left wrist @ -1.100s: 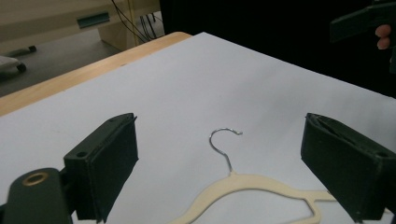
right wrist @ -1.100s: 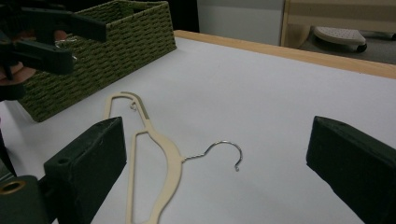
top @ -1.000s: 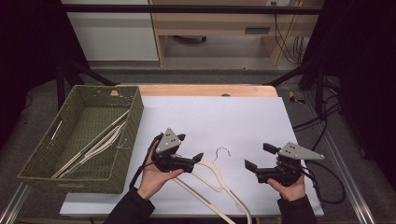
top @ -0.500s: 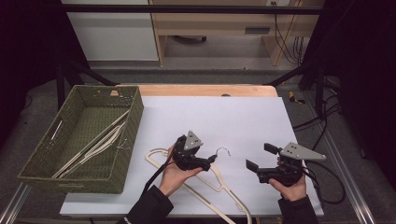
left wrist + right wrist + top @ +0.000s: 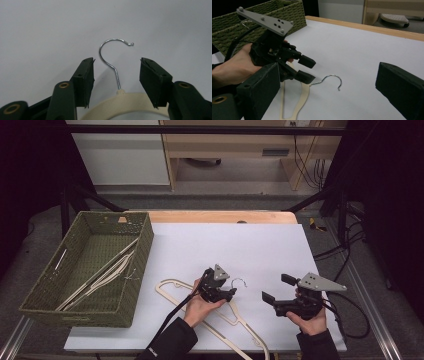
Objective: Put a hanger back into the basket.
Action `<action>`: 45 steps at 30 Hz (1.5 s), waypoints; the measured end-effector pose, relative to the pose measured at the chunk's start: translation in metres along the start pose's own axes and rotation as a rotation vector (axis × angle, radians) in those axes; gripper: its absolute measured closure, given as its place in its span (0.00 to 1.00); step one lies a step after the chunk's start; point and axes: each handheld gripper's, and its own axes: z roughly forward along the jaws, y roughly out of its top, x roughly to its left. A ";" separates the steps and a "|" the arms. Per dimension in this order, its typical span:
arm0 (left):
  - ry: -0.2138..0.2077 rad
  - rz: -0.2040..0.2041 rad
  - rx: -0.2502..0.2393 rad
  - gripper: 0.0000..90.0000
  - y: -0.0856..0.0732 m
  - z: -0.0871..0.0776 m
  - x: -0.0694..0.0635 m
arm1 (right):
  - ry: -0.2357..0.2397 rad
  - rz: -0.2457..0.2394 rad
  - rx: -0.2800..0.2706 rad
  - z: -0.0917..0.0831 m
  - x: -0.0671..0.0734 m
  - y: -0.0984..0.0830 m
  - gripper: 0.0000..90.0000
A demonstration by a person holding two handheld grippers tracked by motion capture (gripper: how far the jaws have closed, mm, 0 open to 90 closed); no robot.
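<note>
In the left gripper view, hanger (image 5: 125,100) neck between closing, untouching jaws.

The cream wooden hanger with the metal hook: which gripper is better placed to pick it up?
Left. The left gripper has been closing around the cream wooden hanger's neck; the right gripper waits open beside it.

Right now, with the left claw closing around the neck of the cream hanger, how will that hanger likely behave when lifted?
The hanger looks thin and flat, so probably light and fairly stiff. Its wire hook is slim and smooth, so it may swivel or slip between the left claw pads, whose jaws have just been closing without touching it. Held at the neck, the long arms would likely swing.
</note>
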 end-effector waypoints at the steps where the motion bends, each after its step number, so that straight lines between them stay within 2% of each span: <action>1: 0.003 0.000 0.010 0.54 -0.001 0.002 0.000 | 0.000 0.000 0.000 0.000 0.000 0.000 0.07; 5: 0.009 0.011 0.045 0.61 -0.004 0.010 0.000 | 0.003 -0.001 0.003 0.001 0.000 0.000 0.07; 15: 0.041 0.031 0.065 0.76 -0.004 0.018 -0.005 | 0.001 0.001 0.007 0.002 0.000 -0.001 0.07; 16: 0.045 0.026 0.062 0.79 -0.003 0.018 -0.007 | 0.001 0.003 0.008 0.002 0.001 -0.001 0.07; 17: 0.051 0.027 0.081 0.81 -0.002 0.018 -0.009 | 0.001 0.003 0.008 0.002 0.001 -0.001 0.07; 21: 0.059 0.024 0.099 0.83 0.000 0.019 -0.011 | 0.004 -0.002 0.011 0.003 0.000 -0.001 0.07; 24: 0.059 0.008 0.098 0.86 0.000 0.020 -0.011 | 0.007 0.007 0.014 0.004 0.001 -0.001 0.07; 29: 0.072 -0.030 0.101 0.92 0.001 0.021 -0.014 | 0.019 -0.005 0.022 0.007 0.003 -0.001 0.07; 30: 0.075 -0.023 0.109 0.92 0.002 0.020 -0.015 | 0.019 -0.005 0.022 0.007 0.003 -0.001 0.07; 32: 0.082 -0.025 0.111 0.99 0.002 0.021 -0.017 | 0.016 0.001 0.028 0.009 0.004 -0.002 0.07; 40: 0.083 -0.049 0.106 0.99 0.002 0.020 -0.017 | 0.030 0.005 0.043 0.014 0.007 -0.004 0.07; 45: 0.093 -0.051 0.066 0.99 -0.001 0.017 -0.017 | 0.064 -0.001 0.092 0.030 0.013 -0.012 0.08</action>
